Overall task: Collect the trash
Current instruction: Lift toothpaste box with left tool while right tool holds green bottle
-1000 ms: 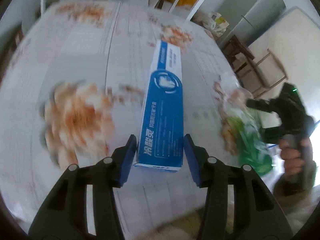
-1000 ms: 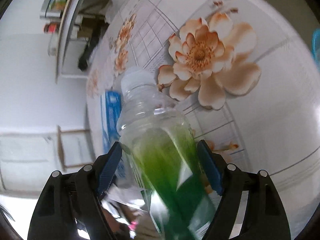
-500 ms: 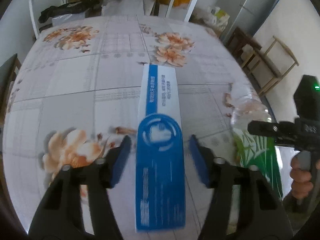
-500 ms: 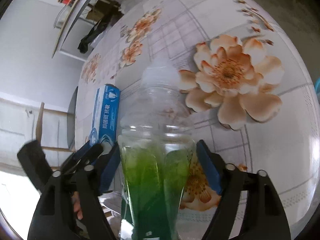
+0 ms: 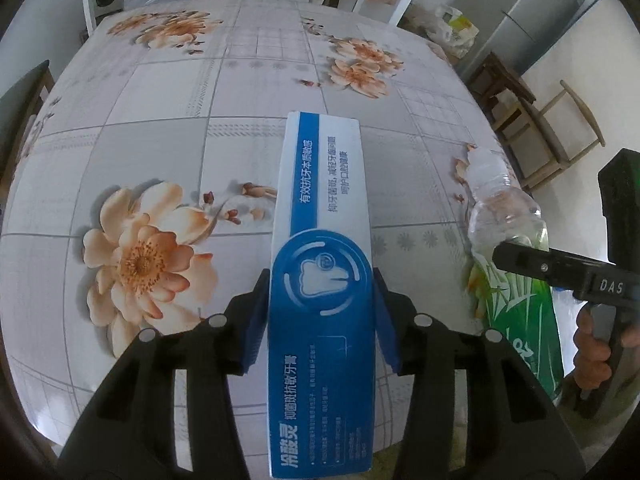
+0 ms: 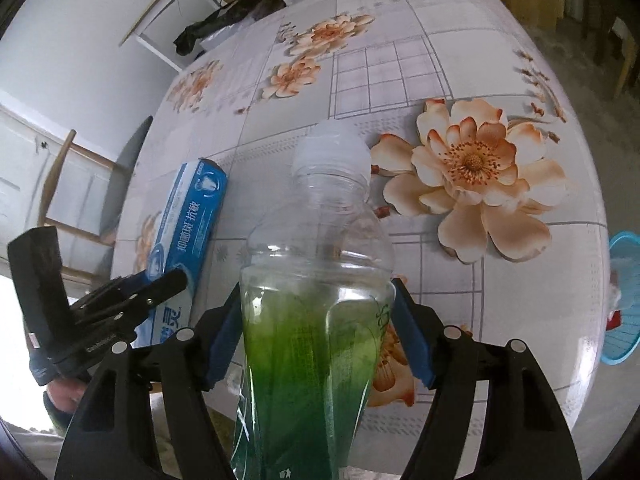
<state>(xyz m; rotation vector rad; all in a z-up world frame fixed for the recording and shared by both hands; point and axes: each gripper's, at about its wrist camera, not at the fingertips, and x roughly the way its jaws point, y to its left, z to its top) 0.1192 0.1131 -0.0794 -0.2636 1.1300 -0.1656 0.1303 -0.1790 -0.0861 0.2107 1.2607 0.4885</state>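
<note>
In the left wrist view, the left gripper (image 5: 320, 316) is clamped on a long toothpaste box (image 5: 324, 280) that runs up the centre of the frame from the bottom edge to just above the middle. The box is white at its far end, with a blue stripe and blue Chinese lettering, and deep blue nearer the camera, with a white tooth emblem inside a ring. Its blue pads (image 5: 256, 320) press both long sides. Beneath it lies a tablecloth (image 5: 160, 112) printed with grey squares and peach flowers. At the right edge, the right gripper (image 5: 520, 260) holds a clear plastic bottle (image 5: 504, 208) with a green leaf-pattern label.

In the right wrist view, that bottle (image 6: 320, 300) fills the lower centre: a clear neck and pale cap pointing up the frame, and a green-wrapped body seated between the blue pads (image 6: 412, 344), which grip its sides. At the left, the box (image 6: 188, 224) juts up from the other gripper (image 6: 156, 284). A light blue basket (image 6: 624, 300) shows at the right edge.
</note>
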